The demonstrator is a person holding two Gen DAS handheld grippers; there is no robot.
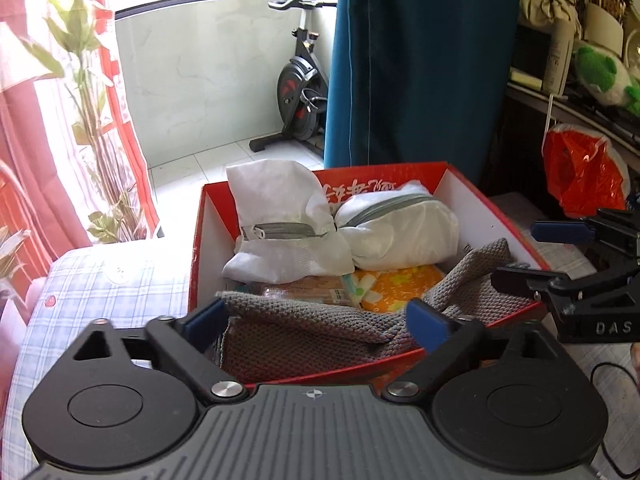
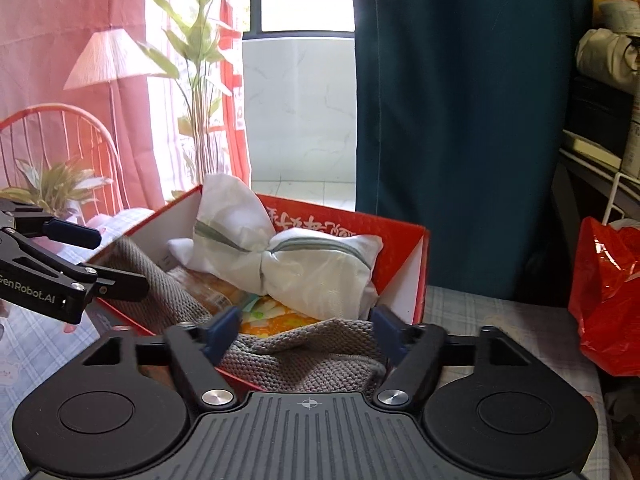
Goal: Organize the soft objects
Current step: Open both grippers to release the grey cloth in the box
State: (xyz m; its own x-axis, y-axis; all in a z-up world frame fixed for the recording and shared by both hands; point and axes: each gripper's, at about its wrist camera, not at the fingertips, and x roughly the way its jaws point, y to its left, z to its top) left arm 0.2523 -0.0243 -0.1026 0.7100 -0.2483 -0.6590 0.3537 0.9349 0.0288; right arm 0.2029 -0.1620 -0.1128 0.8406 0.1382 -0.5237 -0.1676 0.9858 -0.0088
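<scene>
Both hand-held grippers, left (image 1: 316, 326) and right (image 2: 306, 336), stand spread, pinching nothing. Low in each frame, the grey knitted cloth (image 1: 320, 332) droops over the red box (image 1: 452, 188) rim; left hanging, it could slide out.

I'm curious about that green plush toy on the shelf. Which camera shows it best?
The left wrist view: the green plush sits on the shelf at its right edge, partly cut off. The right wrist view doesn't show it.
</scene>
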